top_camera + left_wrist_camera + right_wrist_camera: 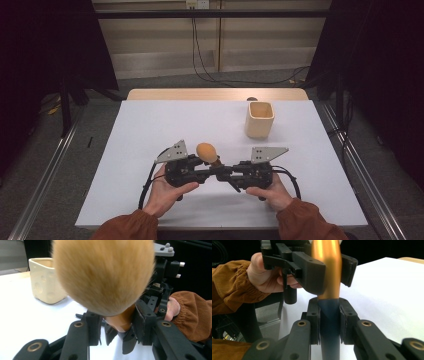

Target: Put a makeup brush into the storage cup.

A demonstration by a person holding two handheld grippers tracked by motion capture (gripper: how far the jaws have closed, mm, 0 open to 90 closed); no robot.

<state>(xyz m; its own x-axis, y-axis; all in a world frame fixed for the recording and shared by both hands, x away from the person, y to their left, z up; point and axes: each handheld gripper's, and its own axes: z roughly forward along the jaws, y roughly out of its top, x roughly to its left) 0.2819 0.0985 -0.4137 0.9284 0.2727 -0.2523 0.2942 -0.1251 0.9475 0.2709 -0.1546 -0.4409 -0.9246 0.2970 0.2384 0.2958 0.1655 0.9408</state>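
At the bottom centre of the high view, the person's two hands bring the tools nose to nose over the white desk (pixel 150 125), and a makeup brush (pixel 208 153) stands between them. The right tool (pixel 226 173) is clamped shut on the dark lower handle, holding the brush upright and steady in the right gripper view. The left tool (pixel 212 169) has just been closing its jaws around the golden upper handle; its pads now sit against the handle just under the fluffy tan head, probably to take over the grip. Farther up, right of centre, a cream cup (pixel 260 119) stands well apart, open side up, a likely destination for the brush.
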